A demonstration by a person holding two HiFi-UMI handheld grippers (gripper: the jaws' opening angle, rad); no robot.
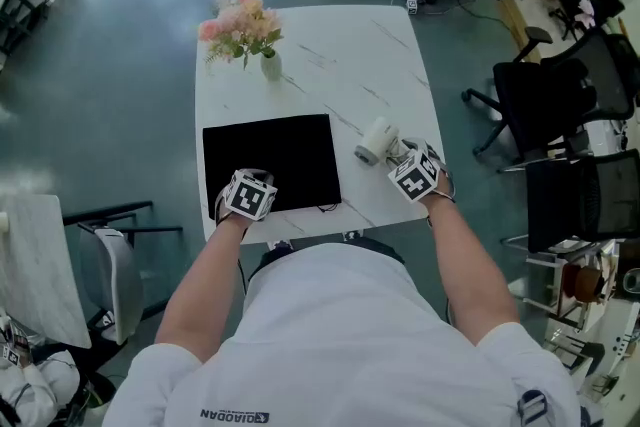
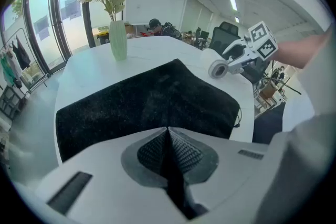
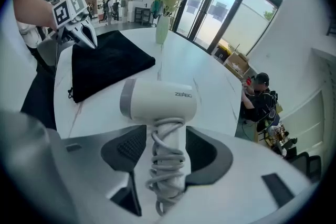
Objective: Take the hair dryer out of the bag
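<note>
A person seen from above stands at a white counter [image 1: 330,55] with 1 pair of tongs in each hand. The hair dryer [image 3: 160,102] is already out of the bag [image 1: 270,163]. It lies on bare counter just right of the flat black bag, apart from it and not far from the counter's right edge.

The right tongs [image 3: 167,148] are spread wide. The dryer's handle, wrapped in its grey cord [image 3: 168,165], sits between the 2 pads with a gap on each side, so nothing grips it.

The left tongs [image 2: 168,129] are pressed together at the bag's near left corner. Whether a thin fold of cloth is caught between them cannot be told.

The main risk is probably the cord. Its loops bulge off the handle, so a pad pulling back at an angle could hook 1 loop and drag the dryer along. The round barrel could then roll toward the right edge and drop. A lesser risk is that a sideways knock from the open tongs spins the dryer. The vase of flowers [image 1: 268,65] at the far side stands well clear.
</note>
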